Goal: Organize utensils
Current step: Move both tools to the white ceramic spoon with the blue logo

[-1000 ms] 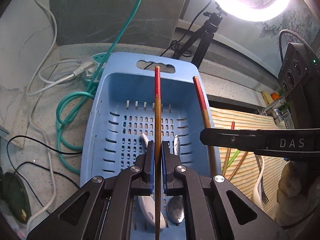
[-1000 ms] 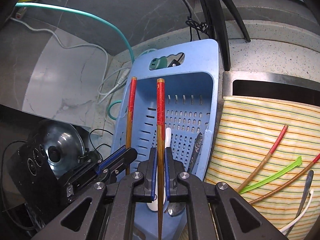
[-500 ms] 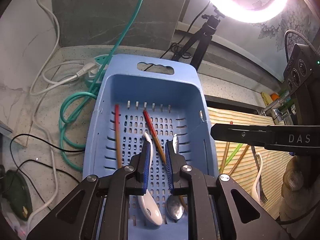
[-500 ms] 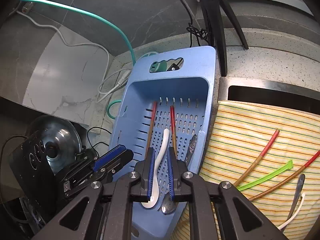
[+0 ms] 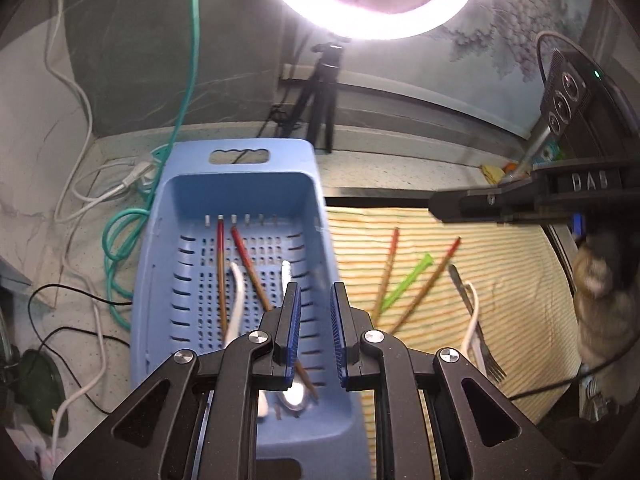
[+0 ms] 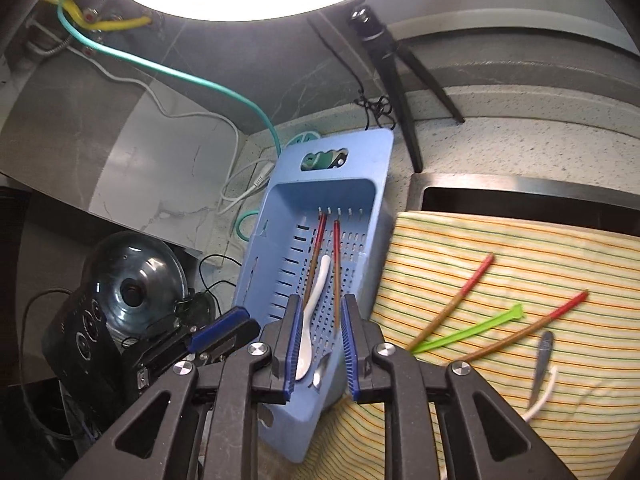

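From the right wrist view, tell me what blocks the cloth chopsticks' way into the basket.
Nothing visible: the two chopsticks lie bare on the cloth, and the basket beside it is open-topped.

Matt blue plastic on the perforated utensil basket point(image 5: 240, 184). Glossy white spoon point(image 6: 314, 300) inside, maybe ceramic or plastic. Wooden chopsticks point(image 6: 337, 272) with red lacquered tops. Woven striped cloth point(image 6: 520, 248), soft and matt. Speckled stone countertop point(image 6: 500, 148), smooth. Shiny metal fork point(image 5: 474, 320).
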